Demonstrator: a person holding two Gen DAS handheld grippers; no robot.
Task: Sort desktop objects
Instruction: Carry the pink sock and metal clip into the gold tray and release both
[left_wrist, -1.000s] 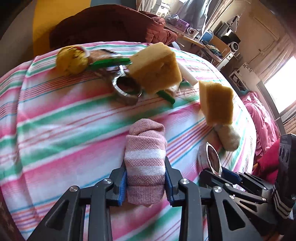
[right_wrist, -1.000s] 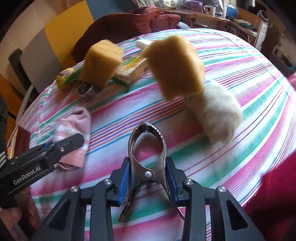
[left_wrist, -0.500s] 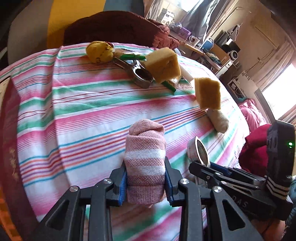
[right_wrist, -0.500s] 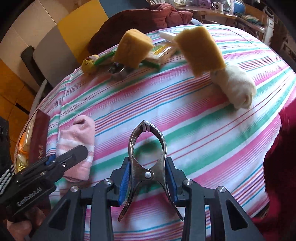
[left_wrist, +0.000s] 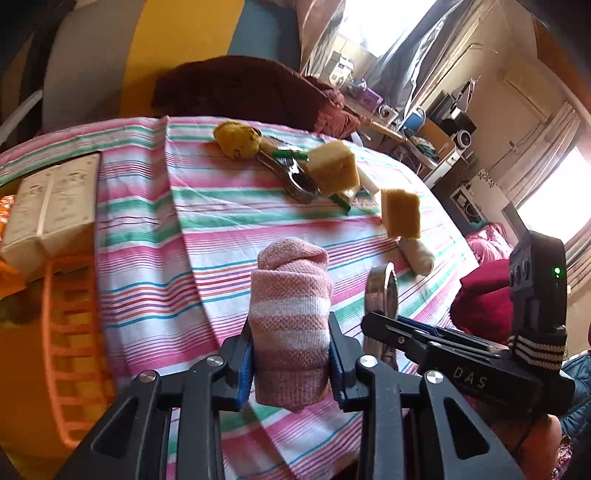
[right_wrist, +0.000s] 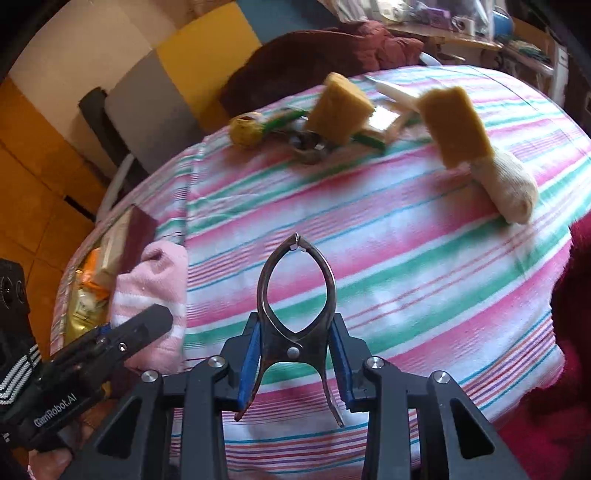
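Observation:
My left gripper (left_wrist: 291, 354) is shut on a rolled pink-and-white sock (left_wrist: 290, 310), held above the near edge of the striped tablecloth (left_wrist: 155, 236). My right gripper (right_wrist: 295, 354) is shut on a metal spring clamp (right_wrist: 295, 295), also held above the cloth; the clamp (left_wrist: 382, 291) shows in the left wrist view too. The sock (right_wrist: 155, 291) and left gripper show at the left of the right wrist view. On the far side lie two yellow sponges (right_wrist: 341, 107) (right_wrist: 456, 125), a cream sock roll (right_wrist: 504, 184), a yellow ball-shaped thing (right_wrist: 245, 129) and a second metal clamp (right_wrist: 310, 142).
An orange plastic basket (left_wrist: 70, 332) sits left of the table by white boxes (left_wrist: 51, 203). A dark red cloth heap (left_wrist: 240, 88) lies behind the table. Red fabric (right_wrist: 576, 332) is at the right edge. Green-handled items (left_wrist: 291, 153) lie among the far objects.
Both grippers have drawn back toward the near edge and lifted, keeping the sock and the clamp. The left view has swung left, so the orange basket and white boxes now show.

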